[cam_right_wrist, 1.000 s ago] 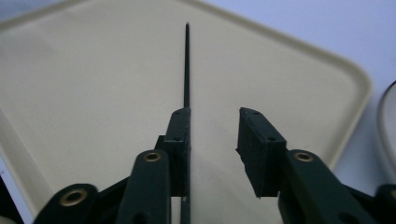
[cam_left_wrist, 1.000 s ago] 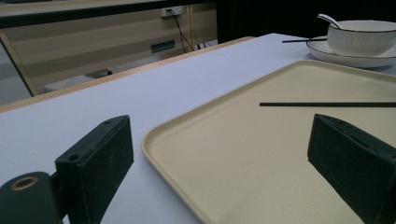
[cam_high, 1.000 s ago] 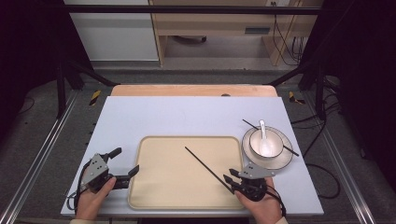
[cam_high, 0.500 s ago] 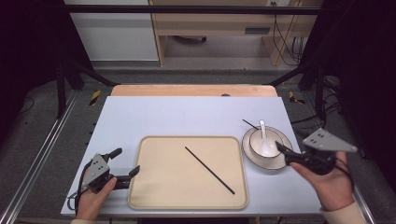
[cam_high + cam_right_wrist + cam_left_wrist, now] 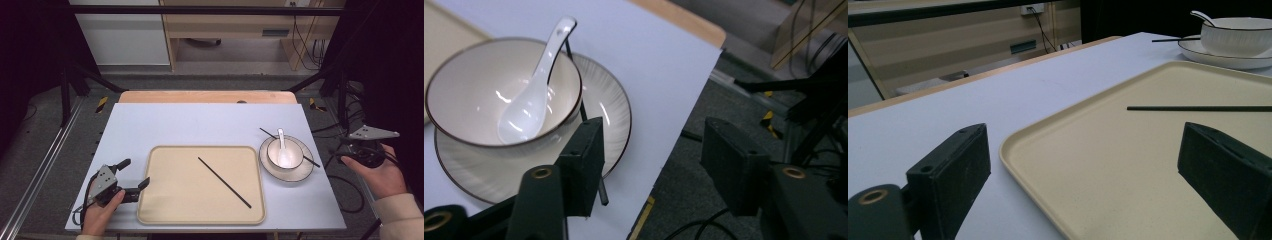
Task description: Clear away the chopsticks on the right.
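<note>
A wooden cabinet stands beyond the table.

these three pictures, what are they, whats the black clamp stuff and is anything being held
They show one moment from three cameras. The high view looks down on a pale blue table. A person sits at its near edge with a hand-held black two-jaw tool in each hand: the left gripper and the right gripper. The other two pictures come from small cameras riding on those tools, so the black blocks at the bottom are each tool's own jaws.

On the table lie a beige rectangular plastic tray with one thin black chopstick on it, and a white ceramic plate bearing a white bowl with a white spoon. A second black chopstick rests across the plate.

Nothing is held: both sets of jaws stand open and empty.
</note>
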The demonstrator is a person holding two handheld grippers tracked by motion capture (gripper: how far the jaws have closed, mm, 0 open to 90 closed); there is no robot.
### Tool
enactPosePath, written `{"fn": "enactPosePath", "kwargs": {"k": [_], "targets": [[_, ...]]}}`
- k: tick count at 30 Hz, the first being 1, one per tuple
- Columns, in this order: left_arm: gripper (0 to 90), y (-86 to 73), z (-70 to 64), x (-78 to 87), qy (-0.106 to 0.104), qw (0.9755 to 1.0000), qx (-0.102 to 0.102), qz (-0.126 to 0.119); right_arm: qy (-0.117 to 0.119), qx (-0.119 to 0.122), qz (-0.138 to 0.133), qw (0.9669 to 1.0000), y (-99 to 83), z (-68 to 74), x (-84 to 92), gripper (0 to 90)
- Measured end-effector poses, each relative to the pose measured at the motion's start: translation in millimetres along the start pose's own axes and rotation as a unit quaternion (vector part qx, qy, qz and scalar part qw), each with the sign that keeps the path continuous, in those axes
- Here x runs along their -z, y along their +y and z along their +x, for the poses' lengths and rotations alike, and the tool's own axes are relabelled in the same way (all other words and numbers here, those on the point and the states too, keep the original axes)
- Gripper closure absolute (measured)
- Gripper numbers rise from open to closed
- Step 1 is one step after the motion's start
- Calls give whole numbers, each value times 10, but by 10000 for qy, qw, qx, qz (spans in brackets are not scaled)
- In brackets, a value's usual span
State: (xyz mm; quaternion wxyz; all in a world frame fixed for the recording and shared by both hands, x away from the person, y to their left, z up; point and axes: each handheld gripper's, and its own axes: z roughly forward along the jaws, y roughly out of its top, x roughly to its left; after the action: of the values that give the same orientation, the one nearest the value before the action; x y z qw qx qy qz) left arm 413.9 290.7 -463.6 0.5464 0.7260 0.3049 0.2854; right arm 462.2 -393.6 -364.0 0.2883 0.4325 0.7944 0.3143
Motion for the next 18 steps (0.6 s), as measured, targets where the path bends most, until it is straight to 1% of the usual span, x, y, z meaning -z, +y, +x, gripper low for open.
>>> {"fn": "enactPosePath", "kwargs": {"k": [1,2,4,7,9,12,17,18], "targets": [[65,-1,1,0,1,10000,0,2,92,5,88,9999,-35,-2,-63,461],[65,-2,1,-1,5,10000,2,6,159,-53,141,9998,-50,10,-94,476],[65,-5,0,-4,3,10000,8,14,285,-37,203,9994,-86,47,-192,520],[65,-5,-1,-6,1,10000,4,22,422,24,357,9985,-121,106,-313,576],[66,-5,-2,-5,0,10000,5,21,516,106,465,9975,-147,146,-405,603],[66,-5,0,-2,1,10000,4,20,599,137,552,9966,-186,184,-539,640],[66,-10,4,-4,6,10000,23,28,729,237,630,9951,-211,232,-679,666],[66,-10,4,-4,5,10000,21,27,720,275,640,9950,-215,238,-698,666]]}}
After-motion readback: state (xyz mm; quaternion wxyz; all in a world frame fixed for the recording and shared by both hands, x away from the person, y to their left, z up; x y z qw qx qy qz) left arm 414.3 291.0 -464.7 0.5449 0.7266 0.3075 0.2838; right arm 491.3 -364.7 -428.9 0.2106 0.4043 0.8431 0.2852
